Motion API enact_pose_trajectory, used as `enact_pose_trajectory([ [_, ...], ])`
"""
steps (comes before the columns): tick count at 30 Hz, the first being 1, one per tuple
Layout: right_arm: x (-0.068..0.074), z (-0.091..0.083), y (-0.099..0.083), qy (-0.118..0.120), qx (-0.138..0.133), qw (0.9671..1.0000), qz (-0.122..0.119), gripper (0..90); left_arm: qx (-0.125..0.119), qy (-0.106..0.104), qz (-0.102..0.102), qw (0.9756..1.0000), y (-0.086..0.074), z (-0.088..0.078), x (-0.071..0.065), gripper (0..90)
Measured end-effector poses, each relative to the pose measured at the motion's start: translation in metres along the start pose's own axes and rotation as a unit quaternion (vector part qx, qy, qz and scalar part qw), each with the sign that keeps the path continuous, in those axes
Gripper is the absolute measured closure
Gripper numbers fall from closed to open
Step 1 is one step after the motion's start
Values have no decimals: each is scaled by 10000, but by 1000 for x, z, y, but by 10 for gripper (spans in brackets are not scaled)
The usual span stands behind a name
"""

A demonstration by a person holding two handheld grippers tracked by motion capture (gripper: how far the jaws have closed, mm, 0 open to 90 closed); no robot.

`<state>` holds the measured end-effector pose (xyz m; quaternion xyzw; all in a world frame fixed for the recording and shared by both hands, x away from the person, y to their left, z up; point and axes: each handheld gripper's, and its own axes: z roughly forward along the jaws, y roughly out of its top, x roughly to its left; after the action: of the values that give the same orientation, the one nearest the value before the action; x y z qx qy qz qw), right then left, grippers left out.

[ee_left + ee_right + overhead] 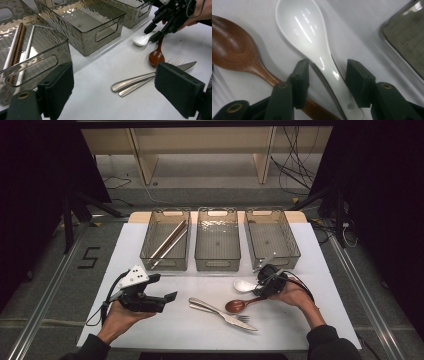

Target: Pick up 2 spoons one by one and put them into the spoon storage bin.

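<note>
This looks like a lab for filming. Black curtains (30,195) hang on both sides, loose cables (295,165) lie on the floor (210,175), and a taped number (89,257) sits by the tabletop's (165,325) left edge.

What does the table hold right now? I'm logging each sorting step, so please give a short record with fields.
surface: white table
bins: three clear grey plastic bins in a row at the far side
left bin: brown and white chopsticks
on table: metal knife and fork, brown wooden spoon, white ceramic spoon
right gripper: jaws straddle the white ceramic spoon's handle, pads not yet touching it
left gripper: open, holding nothing, near the knife and fork
</note>
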<state>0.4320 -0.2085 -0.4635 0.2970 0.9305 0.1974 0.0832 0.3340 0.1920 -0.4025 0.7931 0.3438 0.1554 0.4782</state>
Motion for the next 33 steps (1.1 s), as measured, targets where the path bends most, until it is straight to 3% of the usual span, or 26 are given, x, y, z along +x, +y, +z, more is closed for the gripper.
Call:
enact_pose_trajectory([
  [11,4,-1,1,103,26,9998,-181,735,0,11,-2,10000,0,0,0,155],
  [16,4,-2,2,32,13,9997,-262,772,-22,13,-28,10000,0,0,0,155],
  [18,4,-5,1,-61,-90,9996,-270,850,-26,18,-31,10000,0,0,0,155],
  [24,2,-6,1,-177,-98,9995,-230,862,-21,19,-38,10000,0,0,0,155],
  [33,4,-9,2,-115,-140,9994,-290,864,-17,33,-66,10000,0,0,1,155],
])
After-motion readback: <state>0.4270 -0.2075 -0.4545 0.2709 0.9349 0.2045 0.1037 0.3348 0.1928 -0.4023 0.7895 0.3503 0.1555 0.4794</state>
